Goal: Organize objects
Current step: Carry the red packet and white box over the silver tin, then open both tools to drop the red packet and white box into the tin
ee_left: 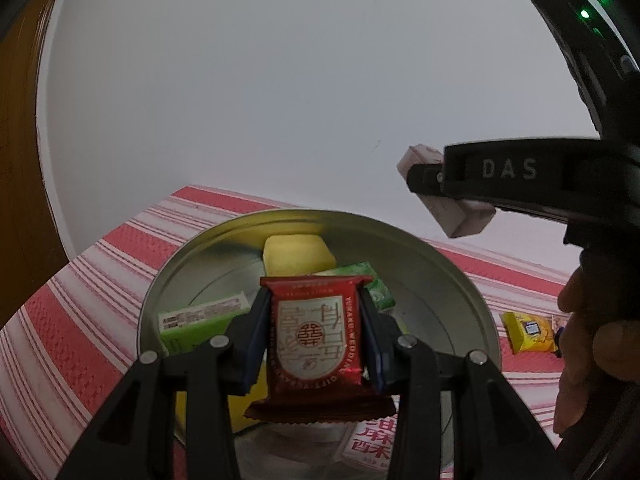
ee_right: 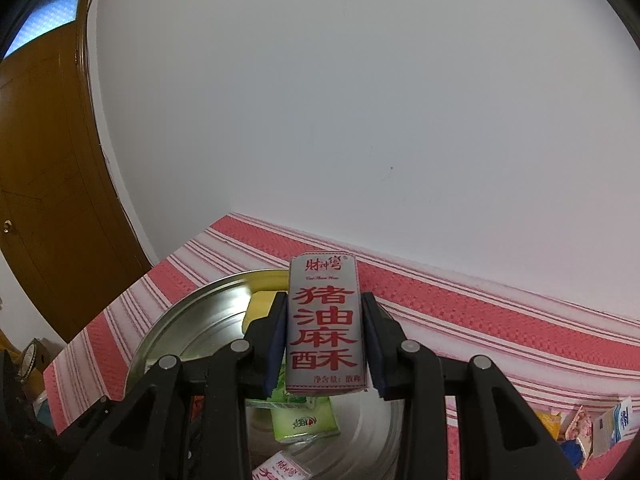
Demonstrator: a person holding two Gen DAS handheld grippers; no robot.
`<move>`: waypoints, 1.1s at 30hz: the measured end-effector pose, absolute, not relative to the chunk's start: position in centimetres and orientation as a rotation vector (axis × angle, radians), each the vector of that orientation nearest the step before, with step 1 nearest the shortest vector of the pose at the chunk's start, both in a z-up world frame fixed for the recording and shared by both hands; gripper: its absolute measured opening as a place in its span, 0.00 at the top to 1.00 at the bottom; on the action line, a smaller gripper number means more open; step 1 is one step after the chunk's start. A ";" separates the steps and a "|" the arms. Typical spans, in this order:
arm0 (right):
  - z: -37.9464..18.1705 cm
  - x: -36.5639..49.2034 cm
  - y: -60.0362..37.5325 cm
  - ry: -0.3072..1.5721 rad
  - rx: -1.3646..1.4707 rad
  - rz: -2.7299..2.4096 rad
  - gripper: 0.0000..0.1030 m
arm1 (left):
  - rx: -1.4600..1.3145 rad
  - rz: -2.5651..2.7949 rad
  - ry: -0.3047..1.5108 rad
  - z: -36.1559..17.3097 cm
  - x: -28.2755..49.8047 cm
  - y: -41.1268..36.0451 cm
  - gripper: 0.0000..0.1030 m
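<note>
My left gripper [ee_left: 316, 336] clamps a red snack packet [ee_left: 316, 336] above the round metal tin [ee_left: 440, 280]; my right gripper [ee_right: 325, 334] pinches a white sesame-crisp box [ee_right: 325, 324] beside it. Both tilt downward. Best lowered inside the rim before letting go, clear of the green packet [ee_right: 302, 416].

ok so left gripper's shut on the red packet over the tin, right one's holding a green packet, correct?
Not quite. The right gripper is shut on a white snack box with red characters, per the right wrist view. The left gripper does hold the red packet over the round tin.
</note>
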State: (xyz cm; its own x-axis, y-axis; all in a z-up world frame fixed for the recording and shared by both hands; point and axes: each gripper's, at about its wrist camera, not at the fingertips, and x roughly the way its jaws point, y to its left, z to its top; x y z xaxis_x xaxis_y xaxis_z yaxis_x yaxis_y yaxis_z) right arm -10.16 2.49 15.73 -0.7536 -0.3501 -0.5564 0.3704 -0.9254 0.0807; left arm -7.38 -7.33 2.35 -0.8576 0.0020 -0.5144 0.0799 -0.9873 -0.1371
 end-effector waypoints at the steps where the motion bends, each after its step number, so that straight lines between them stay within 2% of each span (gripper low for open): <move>1: 15.4 -10.8 1.7 0.050 0.830 -2.628 0.63 | 0.832 -2.977 0.239 2.3 -7.4 -7.3 0.61; 6: 15.0 -11.9 1.3 0.048 0.860 -2.614 0.63 | 0.855 -2.962 0.242 2.2 -7.5 -7.4 0.61; 16: 13.1 -14.0 -1.6 0.162 0.956 -2.572 0.63 | 0.927 -2.913 0.251 1.5 -8.1 -7.7 0.61; 21: 11.7 -15.4 -1.5 0.123 1.080 -2.534 0.63 | 0.958 -2.882 0.259 1.2 -8.4 -7.9 0.60; 22: 11.4 -15.7 -1.2 0.094 1.111 -2.540 0.63 | 0.960 -2.877 0.264 1.1 -8.5 -7.9 0.57; 23: 11.3 -16.1 -0.7 0.061 1.137 -2.538 0.60 | 0.962 -2.870 0.264 1.1 -8.5 -8.0 0.45; 24: 11.4 -16.3 -0.4 0.033 1.149 -2.531 0.57 | 0.961 -2.866 0.263 1.1 -8.6 -8.0 0.40; 26: 11.7 -16.4 0.6 -0.044 1.138 -2.505 0.44 | 0.906 -2.892 0.283 1.6 -8.1 -8.1 0.14; 28: 12.4 -16.0 1.1 -0.081 1.095 -2.499 0.44 | 0.830 -2.904 0.263 2.1 -7.5 -7.9 0.00; 33: 13.7 -14.1 3.0 -0.191 0.976 -2.570 0.44 | 0.795 -2.912 0.199 2.4 -7.2 -7.2 0.00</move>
